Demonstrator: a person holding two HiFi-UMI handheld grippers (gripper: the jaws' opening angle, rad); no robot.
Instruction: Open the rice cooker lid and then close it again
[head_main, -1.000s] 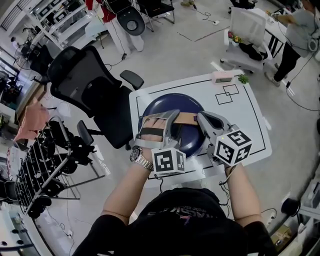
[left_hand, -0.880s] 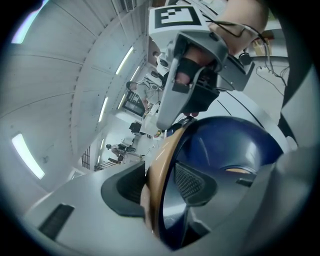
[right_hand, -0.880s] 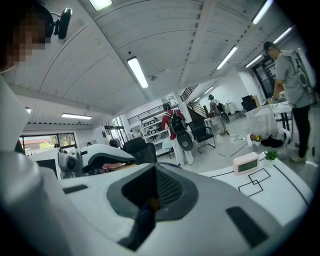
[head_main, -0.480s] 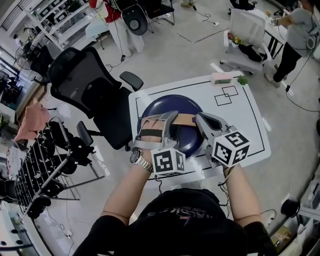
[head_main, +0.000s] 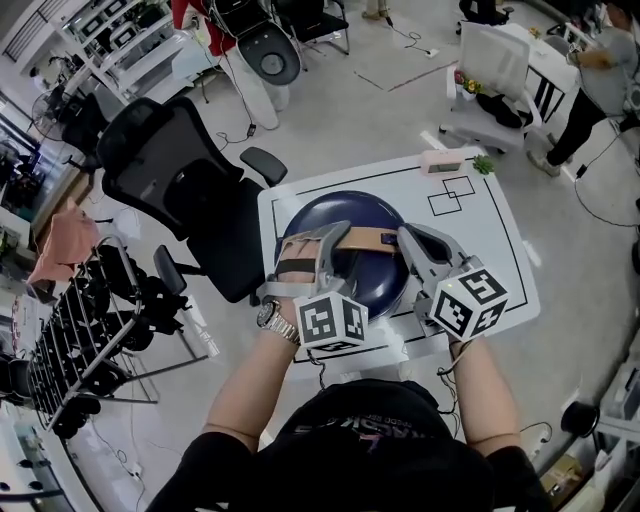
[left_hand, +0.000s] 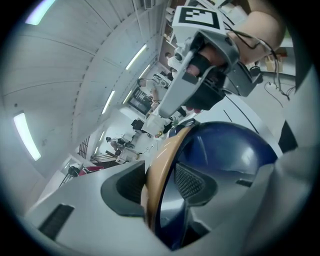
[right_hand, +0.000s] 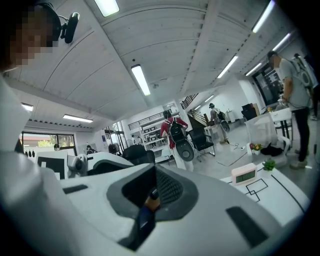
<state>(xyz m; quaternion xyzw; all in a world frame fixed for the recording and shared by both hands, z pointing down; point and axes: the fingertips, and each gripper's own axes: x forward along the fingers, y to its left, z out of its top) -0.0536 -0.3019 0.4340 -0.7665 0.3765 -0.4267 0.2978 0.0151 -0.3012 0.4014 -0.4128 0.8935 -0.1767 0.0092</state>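
Tan strap handle (head_main: 372, 238) crosses dark-blue domed rice cooker (head_main: 375, 287) sideways; left gripper (left_hand: 161, 190) half-spread, clamping it; right gripper (right_hand: 150, 200) closed, apparently empty, at its right end.

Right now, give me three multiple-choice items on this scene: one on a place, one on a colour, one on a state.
1. Where does the small clock stand?
A. On the table's far edge
B. On the black chair
C. On the floor

2. What colour is the rice cooker lid?
A. Red
B. White
C. Dark blue

3. What stands between the jaws of the left tool?
A. Nothing
B. The tan handle
C. The clock

Answers:
1 A: it sits on the white table, beyond the cooker.
2 C: the dome shows dark blue in the head view.
3 B: the left gripper view shows the handle clamped between the jaws.
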